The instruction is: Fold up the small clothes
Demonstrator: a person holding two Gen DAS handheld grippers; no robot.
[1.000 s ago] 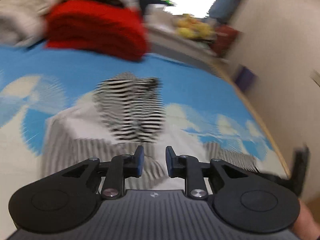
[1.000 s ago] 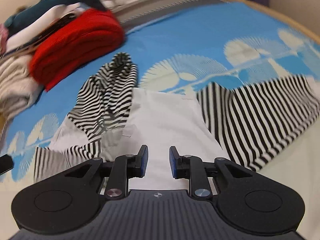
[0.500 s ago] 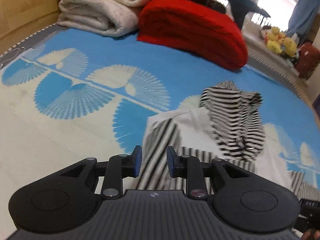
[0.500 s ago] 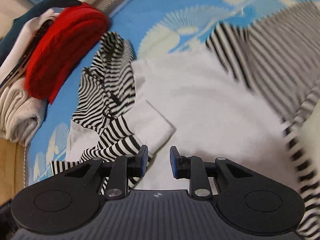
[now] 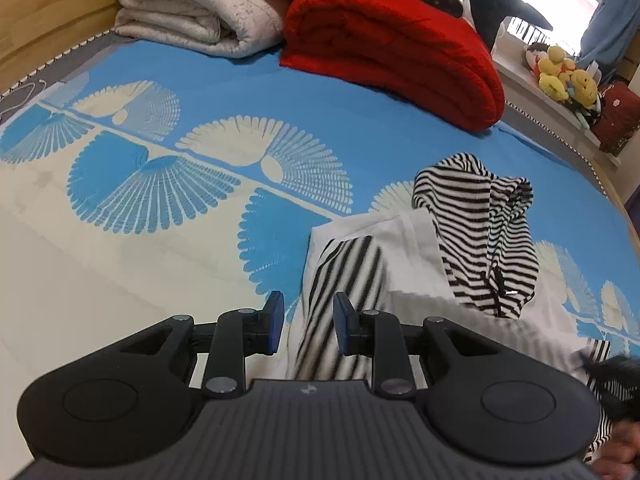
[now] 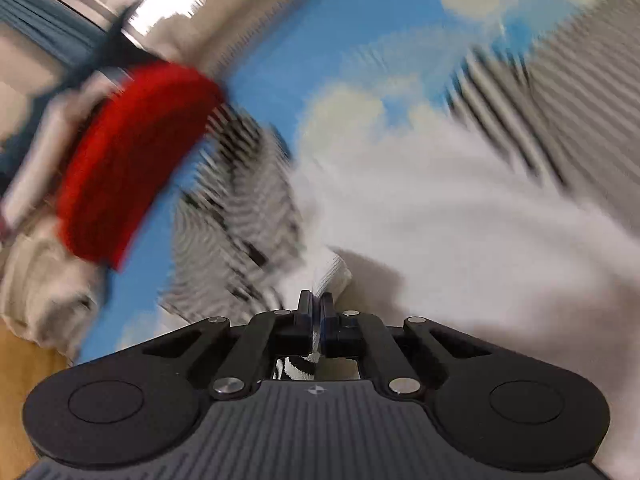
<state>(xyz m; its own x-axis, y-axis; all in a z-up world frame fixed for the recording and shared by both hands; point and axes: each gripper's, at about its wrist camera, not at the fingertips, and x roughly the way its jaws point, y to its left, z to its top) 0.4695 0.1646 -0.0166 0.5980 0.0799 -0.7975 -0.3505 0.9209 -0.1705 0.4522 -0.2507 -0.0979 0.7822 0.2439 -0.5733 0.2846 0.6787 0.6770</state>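
A small white hooded top (image 5: 412, 264) lies on the blue fan-patterned bedspread (image 5: 224, 92), its black-and-white striped hood (image 5: 480, 232) flopped onto the body. My left gripper (image 5: 308, 326) is open, low over the folded-in striped sleeve (image 5: 344, 272), which runs up between the jaws without being pinched. In the blurred right wrist view my right gripper (image 6: 316, 308) is shut on a white ribbed fold (image 6: 332, 276) of the top, beside the hood (image 6: 240, 200). The white body (image 6: 440, 208) spreads to the right, with the other striped sleeve (image 6: 568, 92) beyond it.
A folded red blanket (image 5: 392, 56) and cream blankets (image 5: 200, 4) are stacked at the head of the bed, against a wooden frame (image 5: 40, 8). Yellow plush toys (image 5: 564, 76) sit on a sill at the right. A person's hand (image 5: 616, 448) shows at the lower right corner.
My right gripper's jaws closed on the white fold and the gripper rolled. My left gripper swung left from the hood toward the left sleeve, then held still, still open.
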